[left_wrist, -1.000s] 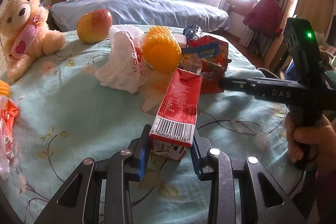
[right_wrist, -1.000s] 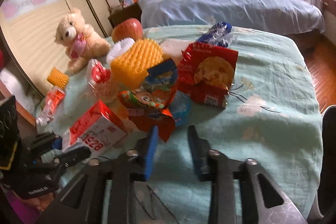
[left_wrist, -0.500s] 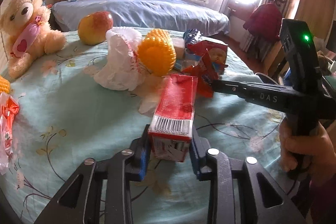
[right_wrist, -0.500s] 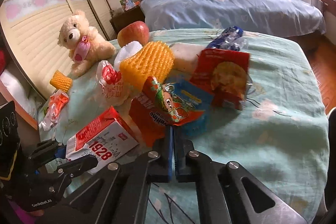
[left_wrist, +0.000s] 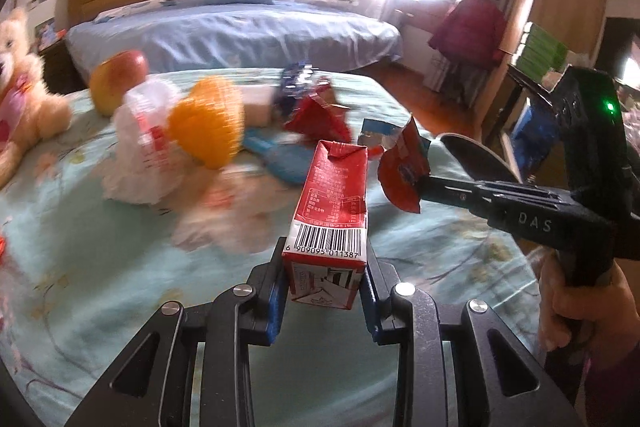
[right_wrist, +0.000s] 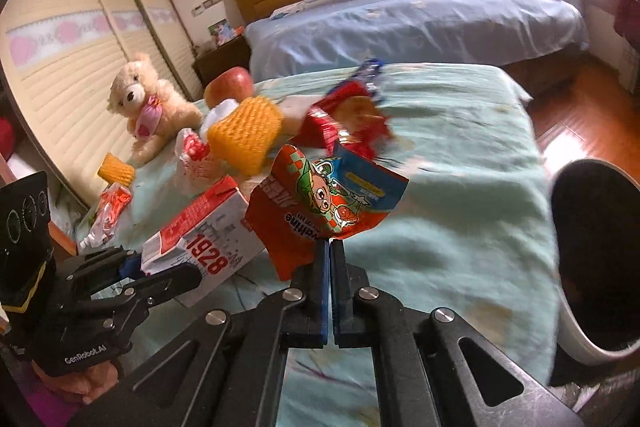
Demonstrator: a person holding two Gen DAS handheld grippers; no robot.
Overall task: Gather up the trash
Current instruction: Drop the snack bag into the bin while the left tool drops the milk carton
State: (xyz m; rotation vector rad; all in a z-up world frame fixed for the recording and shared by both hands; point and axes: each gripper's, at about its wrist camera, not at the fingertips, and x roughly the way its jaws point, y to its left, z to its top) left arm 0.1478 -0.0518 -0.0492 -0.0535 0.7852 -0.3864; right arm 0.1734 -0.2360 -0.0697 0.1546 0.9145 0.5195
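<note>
My left gripper (left_wrist: 324,281) is shut on a red and white milk carton (left_wrist: 334,211) and holds it above the table; the carton also shows in the right wrist view (right_wrist: 204,239). My right gripper (right_wrist: 330,267) is shut on an orange and blue snack wrapper (right_wrist: 324,205), lifted off the table; the wrapper also shows in the left wrist view (left_wrist: 402,173). On the light green tablecloth (right_wrist: 452,147) lie a red cookie packet (right_wrist: 346,123), a blue wrapper (right_wrist: 370,71), a white plastic bag (left_wrist: 142,143) and orange foam nets (right_wrist: 244,133).
A white bin with a dark inside (right_wrist: 596,267) stands at the table's right edge. A teddy bear (right_wrist: 148,107) and an apple (right_wrist: 230,85) sit at the table's far left. A small foam net (right_wrist: 116,171) and an orange-white bag (right_wrist: 106,215) lie at the left edge. A bed (right_wrist: 400,23) stands behind.
Both grippers have risen and pulled back from the pile. The right gripper closed on the snack wrapper and lifted it. The left keeps the carton, now higher.
</note>
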